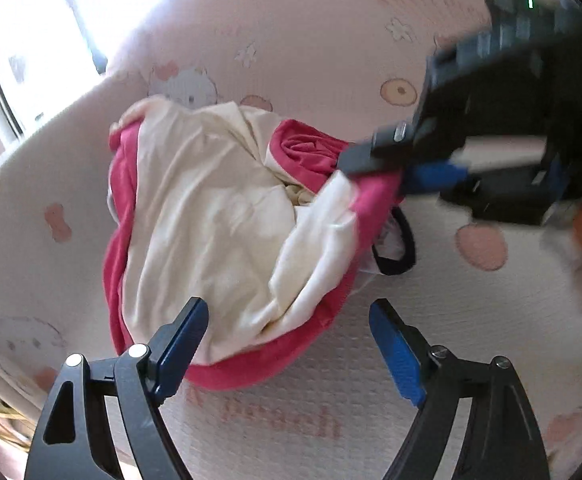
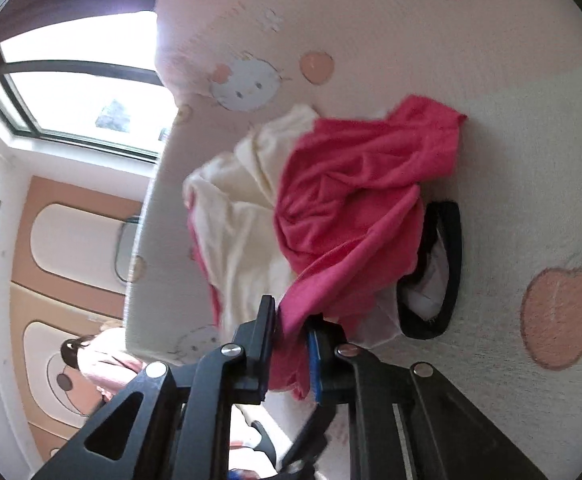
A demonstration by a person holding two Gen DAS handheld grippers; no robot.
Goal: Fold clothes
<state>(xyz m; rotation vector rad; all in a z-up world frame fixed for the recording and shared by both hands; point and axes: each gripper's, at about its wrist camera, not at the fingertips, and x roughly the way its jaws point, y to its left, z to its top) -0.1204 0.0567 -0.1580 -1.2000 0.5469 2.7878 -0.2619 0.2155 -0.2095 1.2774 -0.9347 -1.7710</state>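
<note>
We see a crumpled pink and cream garment (image 1: 227, 224) heaped on the bed (image 1: 331, 32), whose pale cover is printed with cartoon cats and peaches, and a white piece with black trim (image 2: 435, 276) lies partly under the heap's edge. Our right gripper (image 2: 289, 354) has its jaws clamped on a pink fold of the garment, lifting that edge off the cover. Our left gripper (image 1: 289, 344) hangs just over the near pink hem with its jaws wide apart, holding nothing.
</note>
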